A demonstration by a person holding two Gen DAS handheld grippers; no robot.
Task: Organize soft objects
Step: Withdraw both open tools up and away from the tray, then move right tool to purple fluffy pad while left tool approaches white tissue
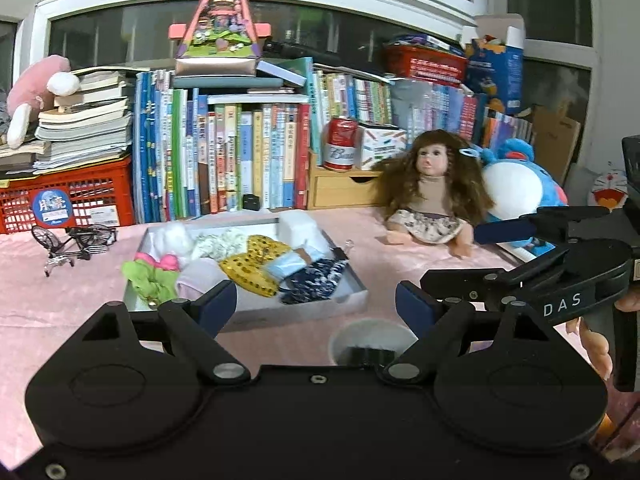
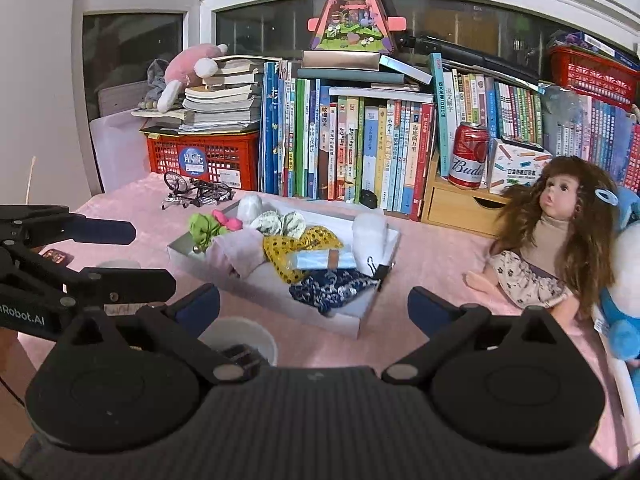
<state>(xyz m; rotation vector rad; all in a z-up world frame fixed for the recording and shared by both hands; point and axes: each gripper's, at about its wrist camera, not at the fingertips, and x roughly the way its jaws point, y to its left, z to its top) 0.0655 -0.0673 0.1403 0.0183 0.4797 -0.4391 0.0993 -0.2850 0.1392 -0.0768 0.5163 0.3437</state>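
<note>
Nearest in each wrist view is the black two-finger gripper itself. The left gripper [image 1: 316, 306] stands with its blue-padded jaws wide apart and nothing between them; the right gripper [image 2: 314, 308] is likewise spread wide and empty. Each shows in the other's view from the side: the right one's body reads "DAS", the left one's "Robot.AI".

Just below the fingers a round white cup [image 2: 240, 340] sits on the pink velvety tablecloth [image 1: 60, 304].

Beyond it lies the shallow white cardboard tray [image 2: 360, 320] holding the soft objects: a navy patterned cloth [image 2: 332, 286] at the near corner, a light blue face mask [image 2: 320, 260] touching it, a yellow sequinned cloth [image 2: 288, 248], a folded pale pink cloth [image 2: 240, 252], a green and pink fabric piece [image 2: 208, 228], rolled white-and-green socks [image 2: 280, 222] and white soft bundles [image 2: 370, 236]. A black binder clip [image 2: 376, 268] rests at the tray's edge.

To the right a brown-haired doll in a floral dress [image 2: 548, 240] sits against a blue and white plush toy [image 1: 516, 184]. To the left stands a small black metal bicycle model [image 2: 200, 192].

Farther back, a red can lettered "Bud" [image 2: 468, 156] stands on a small wooden drawer box [image 2: 460, 204], before a row of upright books [image 2: 360, 148]. A red plastic crate [image 2: 200, 160] carries stacked books and a pink plush [image 2: 184, 68]. A pink triangular toy house [image 2: 352, 20] tops the pile.
</note>
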